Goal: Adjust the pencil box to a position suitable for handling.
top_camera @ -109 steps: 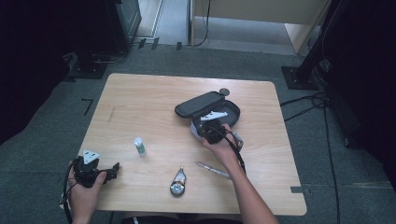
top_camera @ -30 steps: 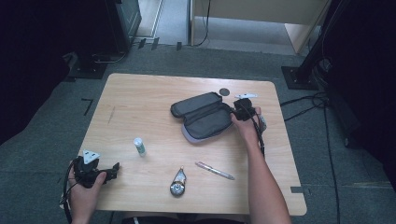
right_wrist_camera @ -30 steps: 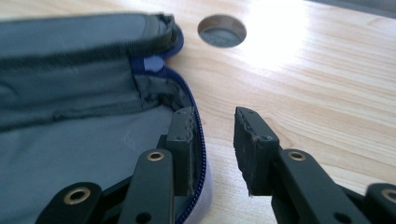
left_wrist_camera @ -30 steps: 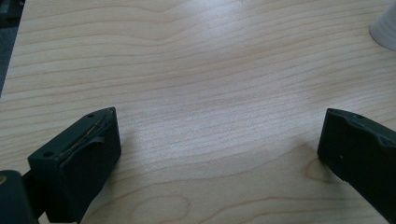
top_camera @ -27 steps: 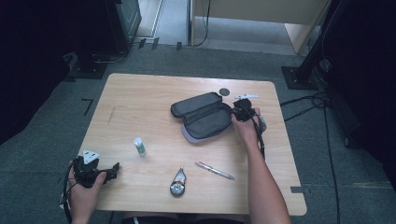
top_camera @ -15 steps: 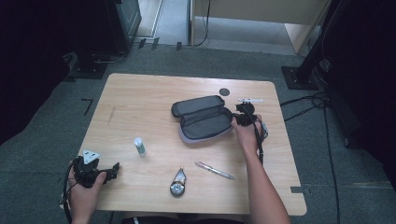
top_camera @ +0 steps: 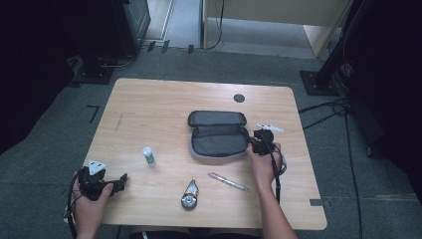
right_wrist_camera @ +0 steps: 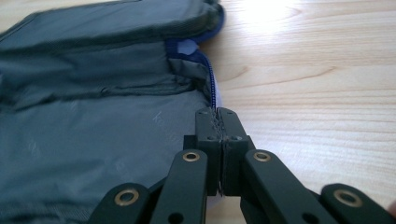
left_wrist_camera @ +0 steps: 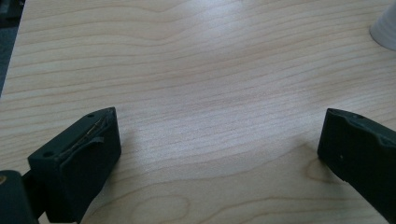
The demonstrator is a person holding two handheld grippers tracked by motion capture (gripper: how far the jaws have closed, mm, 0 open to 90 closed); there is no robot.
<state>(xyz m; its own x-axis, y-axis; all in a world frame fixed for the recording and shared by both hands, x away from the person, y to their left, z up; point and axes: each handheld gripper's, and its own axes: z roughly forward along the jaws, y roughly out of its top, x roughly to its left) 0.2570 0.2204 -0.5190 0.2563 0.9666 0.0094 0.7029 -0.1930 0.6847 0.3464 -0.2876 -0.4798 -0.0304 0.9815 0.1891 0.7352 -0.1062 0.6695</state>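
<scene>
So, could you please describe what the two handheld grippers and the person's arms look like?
Both are black. The left gripper and the right gripper each carry a grey three-cornered plate and trail a black cable. Close up, the right one's fingers are flat black blocks on linkage bars with brass-coloured pins. The forearms are bare, with no sleeves showing.

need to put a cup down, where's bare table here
Free: the whole far-left stretch of the table beyond the small bottle, and the far strip by the black disc. Crowded: around the pencil case, pen and tape measure.
</scene>
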